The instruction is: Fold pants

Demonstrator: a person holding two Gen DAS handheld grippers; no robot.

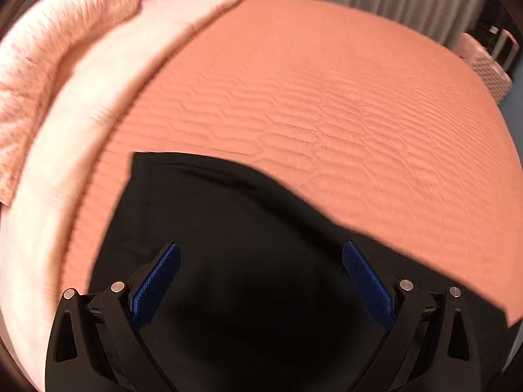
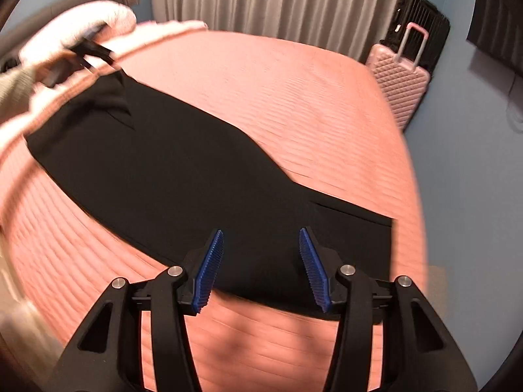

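Salmon bedspread (image 2: 294, 81), black pants (image 2: 157, 176) — right view only, pink suitcase (image 2: 397, 81)

My black pants (image 2: 170, 176) are smooth matt cloth on the bed's quilted salmon bedspread (image 2: 294, 98); my hand-held gripper's pads (image 2: 209, 271) are ribbed blue rubber.

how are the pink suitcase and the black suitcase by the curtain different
The pink suitcase has a quilted diamond shell; the black suitcase is ribbed. The pink one stands in front with its handle raised; the black one sits behind it, partly hidden. Both stand upright beside the bed.
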